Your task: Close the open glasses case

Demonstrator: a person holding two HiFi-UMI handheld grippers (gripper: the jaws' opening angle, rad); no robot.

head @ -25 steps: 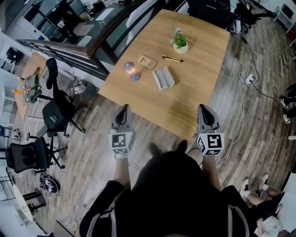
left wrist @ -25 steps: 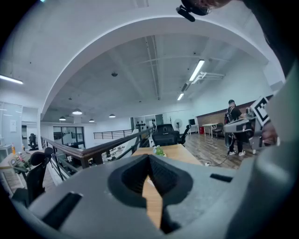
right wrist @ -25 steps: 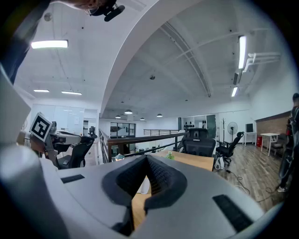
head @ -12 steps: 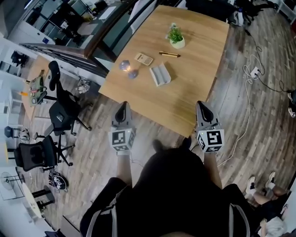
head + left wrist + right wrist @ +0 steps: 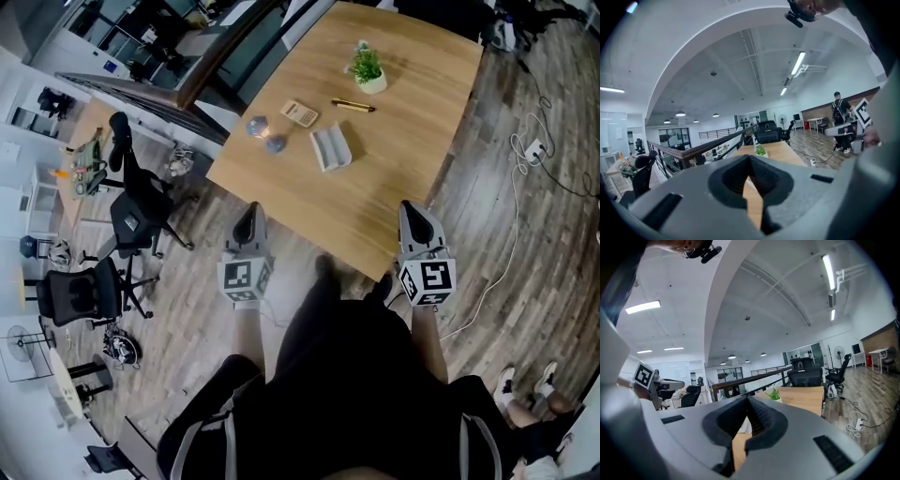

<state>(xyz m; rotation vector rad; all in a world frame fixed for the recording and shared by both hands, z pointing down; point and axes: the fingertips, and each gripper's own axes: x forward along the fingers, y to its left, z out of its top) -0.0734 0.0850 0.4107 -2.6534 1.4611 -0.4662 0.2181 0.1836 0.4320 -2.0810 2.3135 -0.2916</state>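
Jaws clenched on nothing at left gripper point(image 5: 248, 220) and right gripper point(image 5: 411, 214), both well short of the open glasses case point(image 5: 331, 147).
Case lies open on the wooden table point(image 5: 394, 178); beyond the case sit a pen point(image 5: 352, 105) and a potted plant point(image 5: 366, 73), and left of the case a tan card point(image 5: 299, 113) and two small round objects point(image 5: 275, 143).

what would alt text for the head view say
Seen from above, a person in dark clothes holds the left gripper and right gripper, both shut and empty, by the near edge of a wooden table. On it lie an open grey glasses case, a pen, a small potted plant, a flat tan thing and two small bluish round things.
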